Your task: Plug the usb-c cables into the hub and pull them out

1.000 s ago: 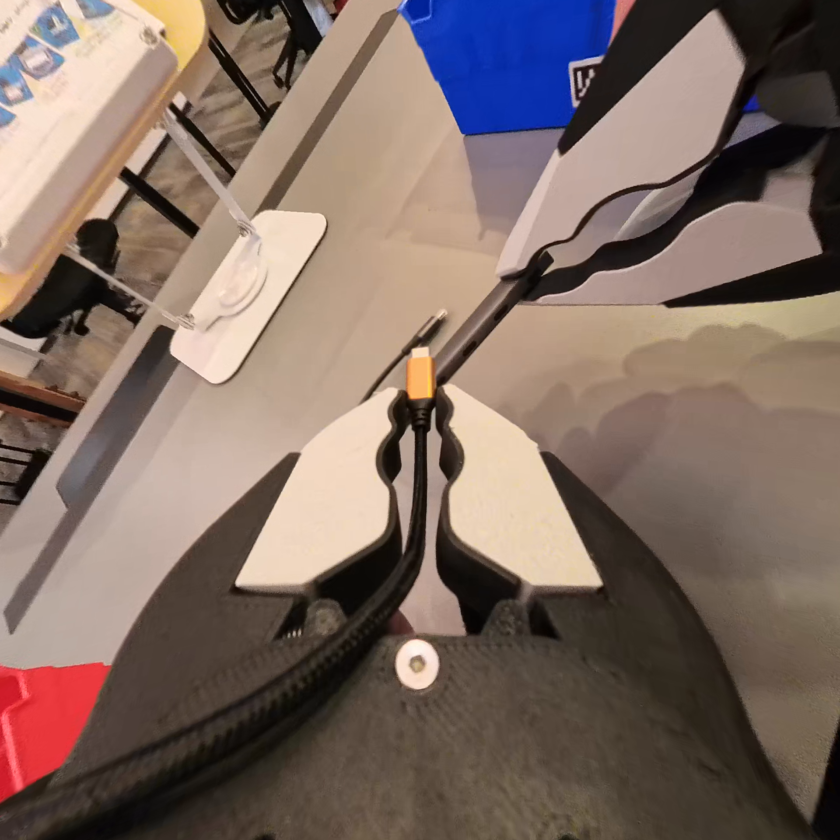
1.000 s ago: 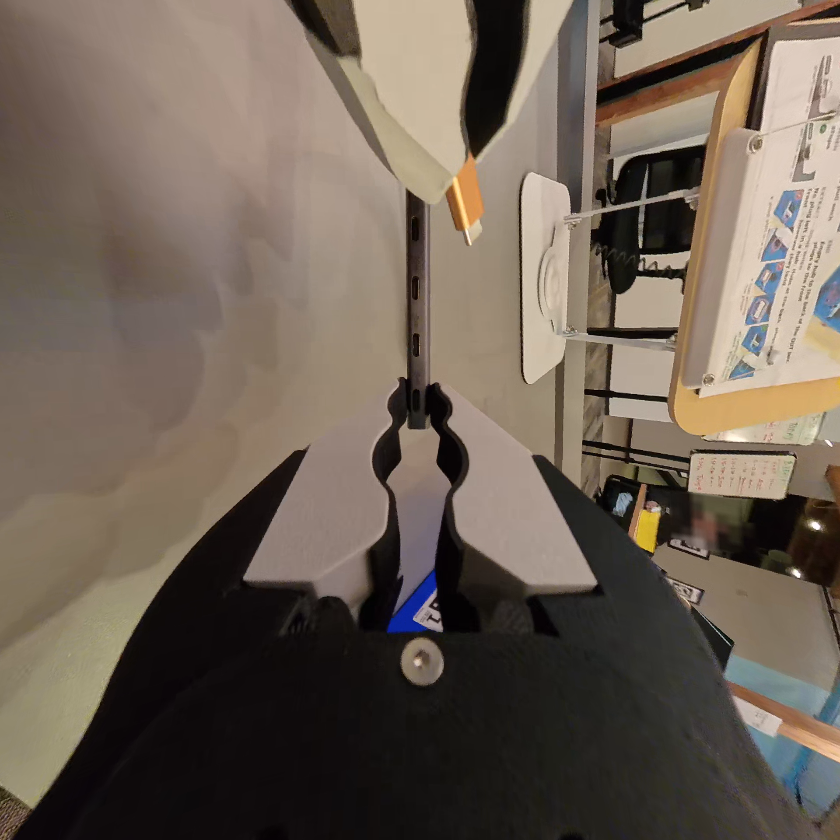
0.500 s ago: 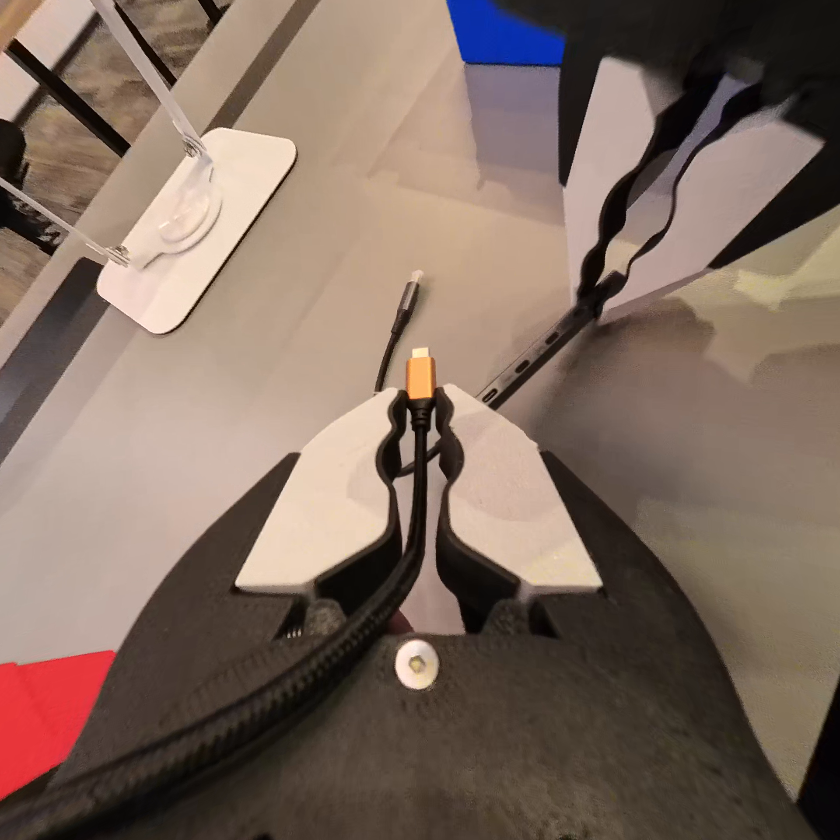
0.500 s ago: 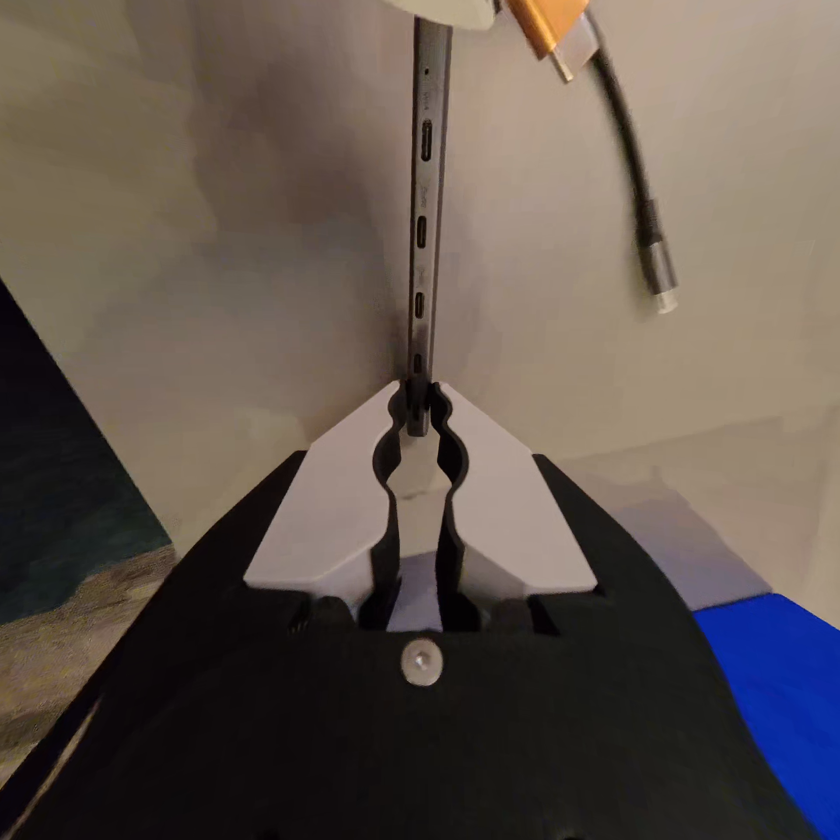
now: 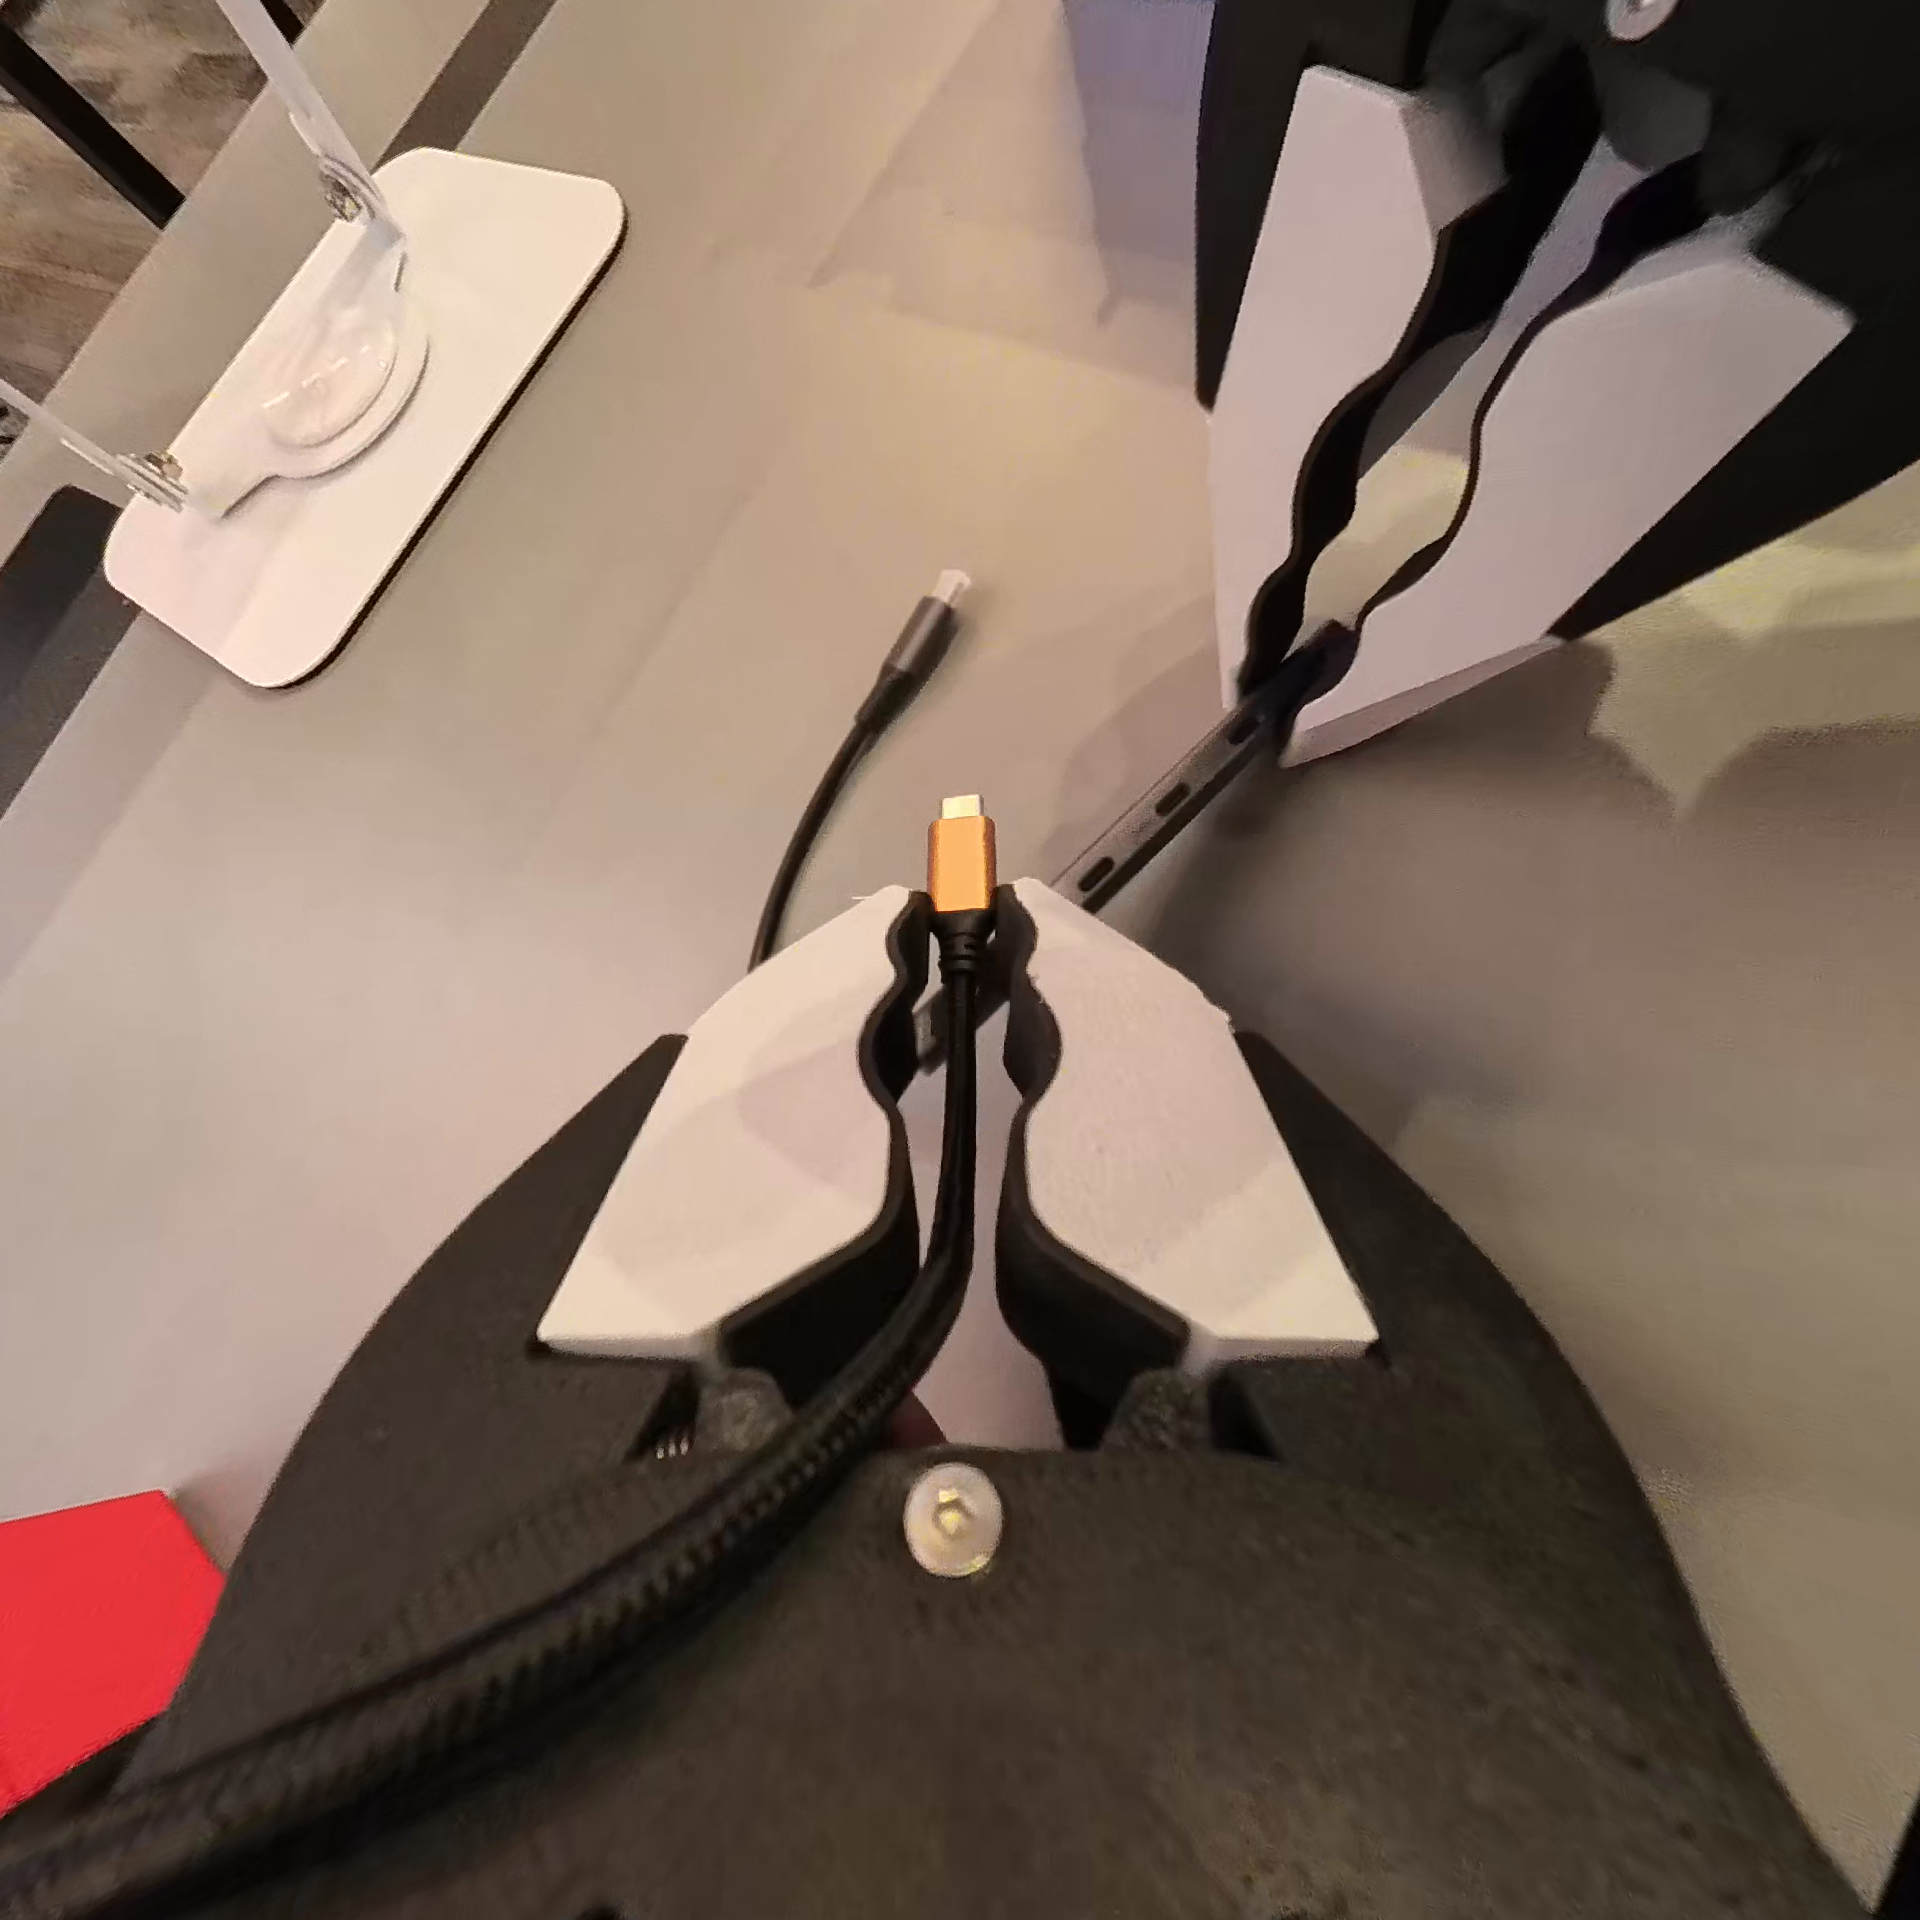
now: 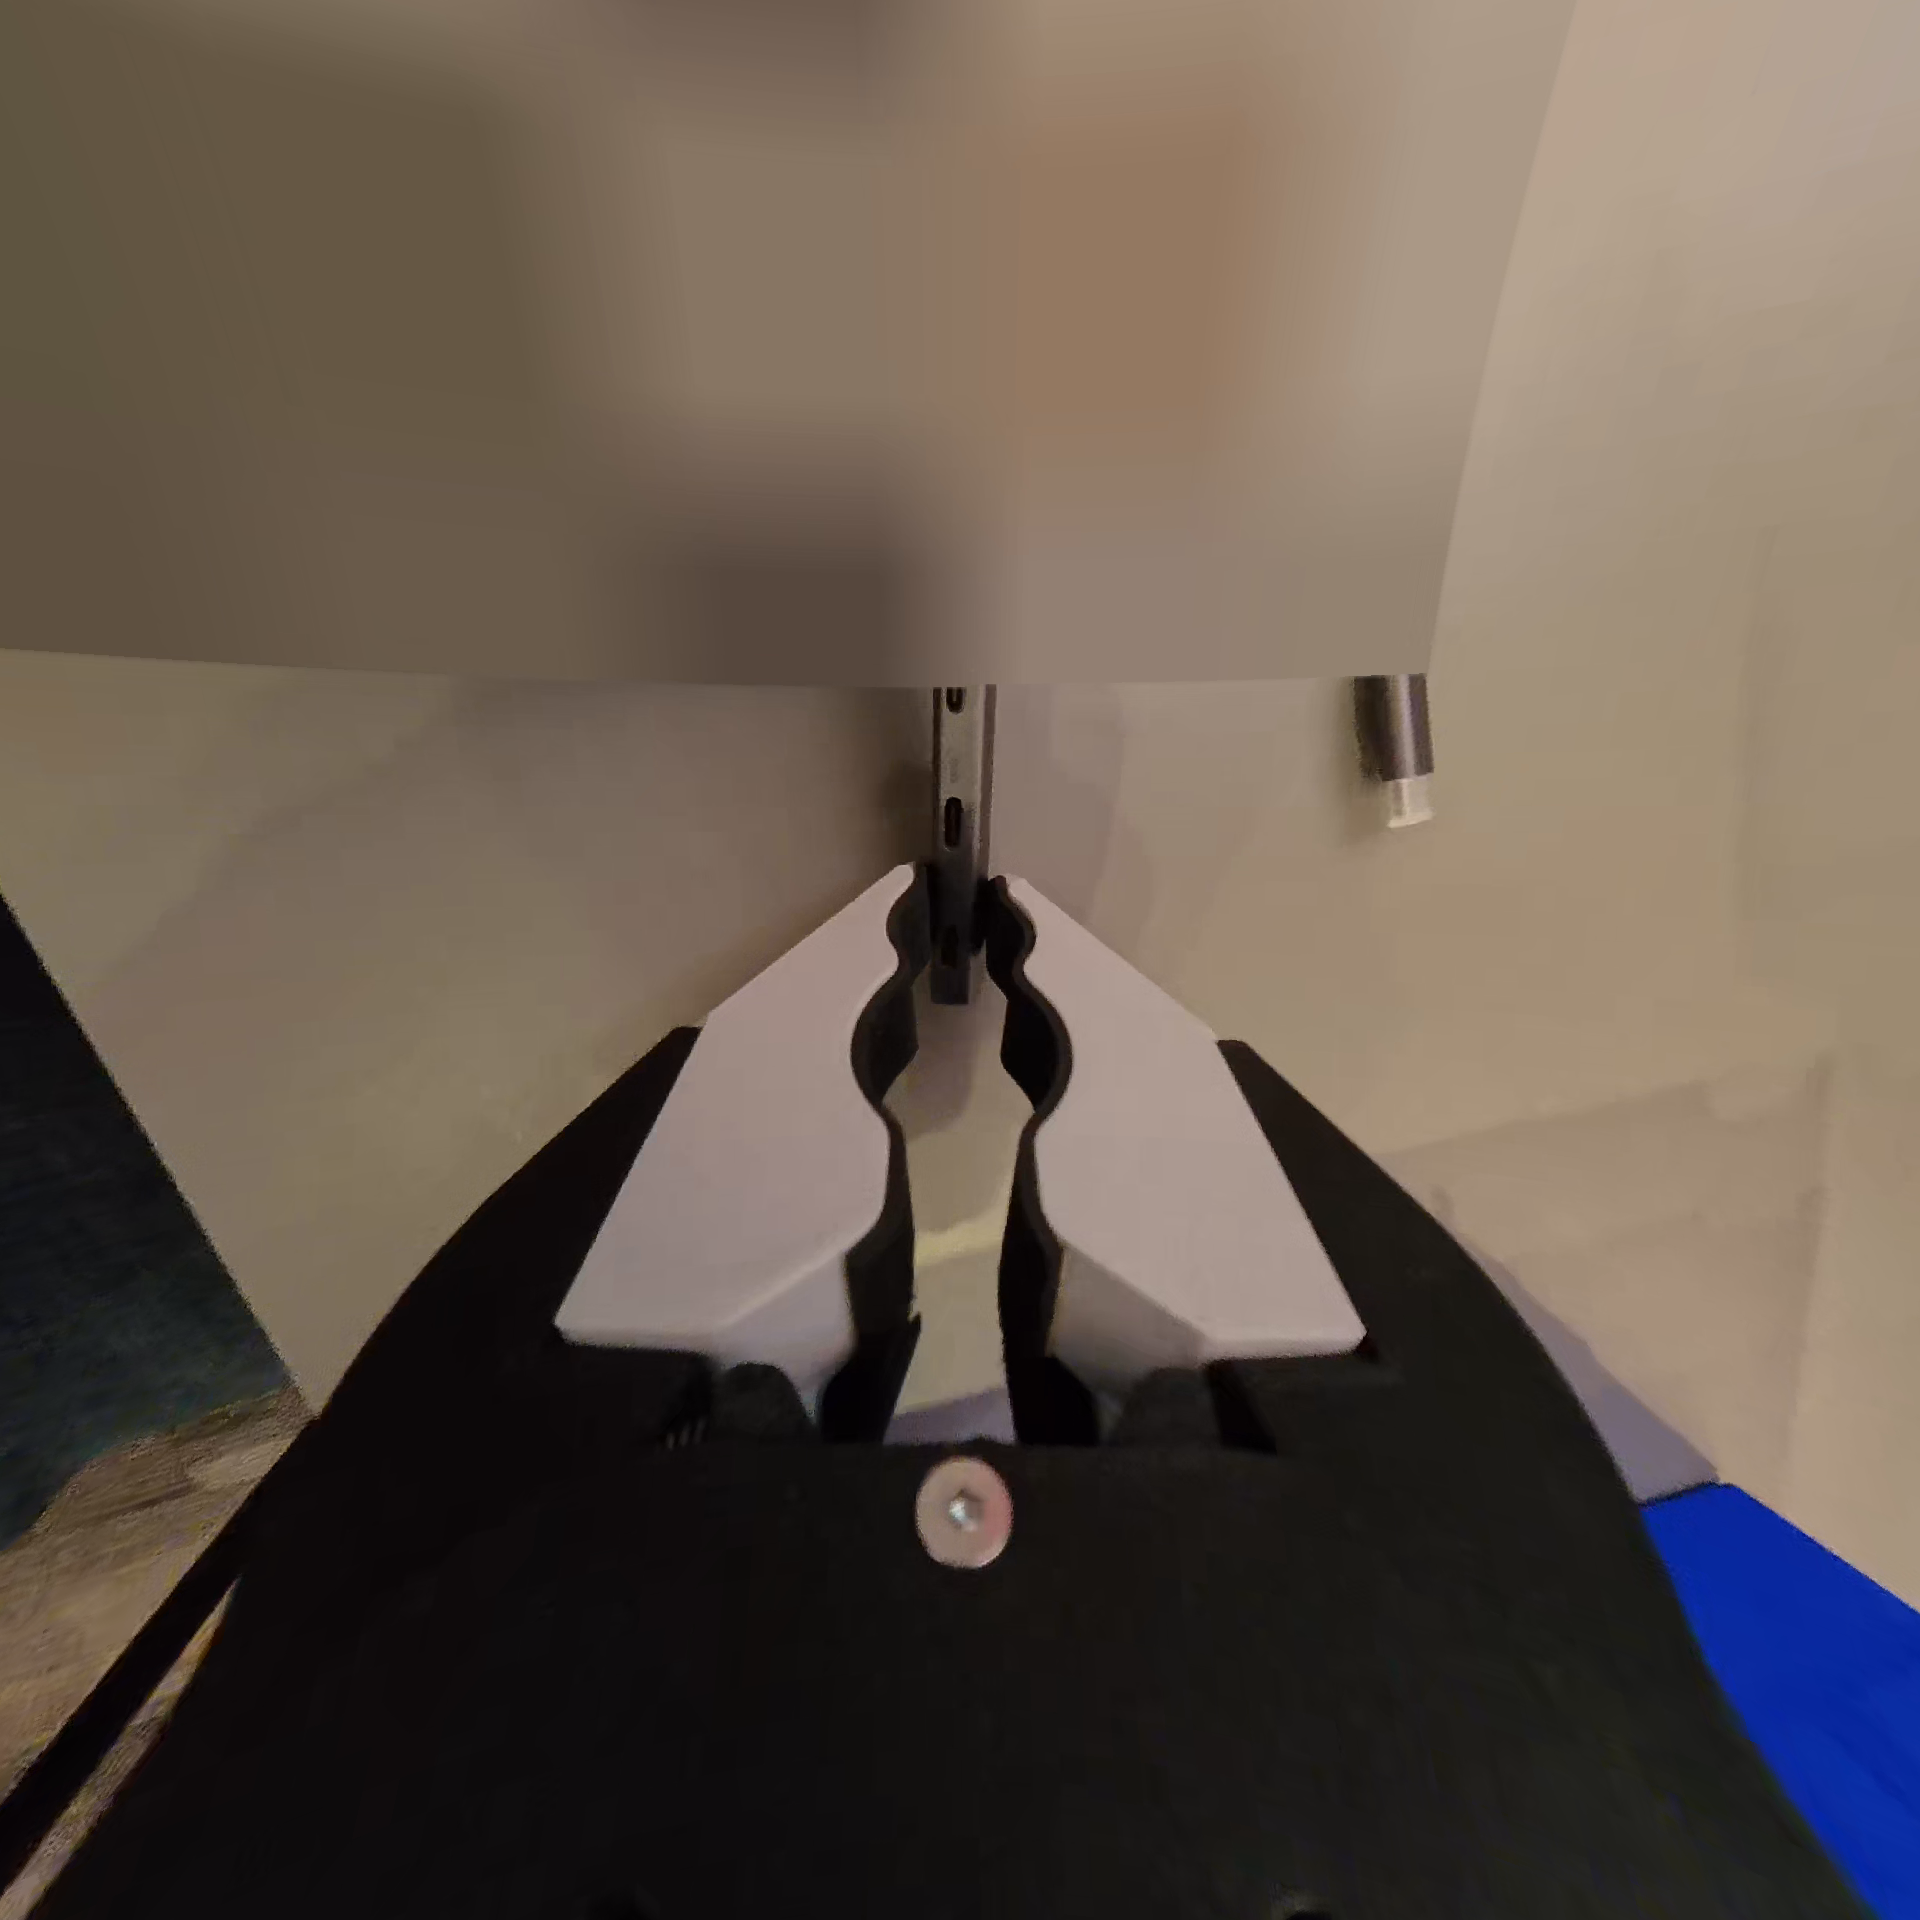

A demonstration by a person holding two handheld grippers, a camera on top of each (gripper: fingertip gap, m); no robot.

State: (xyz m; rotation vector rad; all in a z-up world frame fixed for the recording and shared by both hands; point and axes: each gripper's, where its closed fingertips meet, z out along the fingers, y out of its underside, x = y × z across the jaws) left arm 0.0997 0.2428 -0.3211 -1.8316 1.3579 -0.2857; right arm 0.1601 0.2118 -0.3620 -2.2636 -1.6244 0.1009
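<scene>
Left wrist view: the left gripper is clenched on the orange metal-shelled USB-C plug of a black braided cable, held above the grey table. Rigid shell is the sound hold; cable is limp.

Right wrist view: the right gripper clamps the slim dark-grey hub by its end; light, stiff, likely to pivot.

Orange plug, black braided cable, dark grey hub

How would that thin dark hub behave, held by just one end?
The hub looks rigid: clamped at one end by the right gripper, it shows no sag. Being slim and pinched so narrowly, it might pivot when the orange plug pushes in.
</scene>
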